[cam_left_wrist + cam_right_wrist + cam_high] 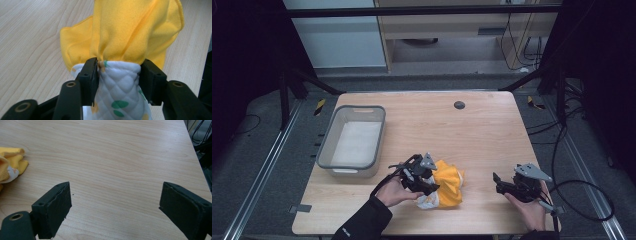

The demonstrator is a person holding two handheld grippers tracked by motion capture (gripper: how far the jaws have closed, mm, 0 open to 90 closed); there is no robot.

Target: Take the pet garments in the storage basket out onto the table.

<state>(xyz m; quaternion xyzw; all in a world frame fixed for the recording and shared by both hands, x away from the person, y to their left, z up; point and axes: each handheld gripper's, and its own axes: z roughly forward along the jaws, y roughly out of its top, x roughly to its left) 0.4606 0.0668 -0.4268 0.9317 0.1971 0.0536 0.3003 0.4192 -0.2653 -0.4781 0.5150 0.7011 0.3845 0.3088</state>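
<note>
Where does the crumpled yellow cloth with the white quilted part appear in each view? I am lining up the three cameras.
High view: the crumpled yellow cloth lies near the table's front edge, at the left gripper.
Left gripper view: the cloth fills the centre, its white quilted part pinched between the jaws.
Right gripper view: at the left edge.
Shared landmark: the light wooden tabletop.

One yellow cloth (448,181), one grey bin (353,141), one table (482,135), two grippers, left (428,187) and right (498,183).
</note>
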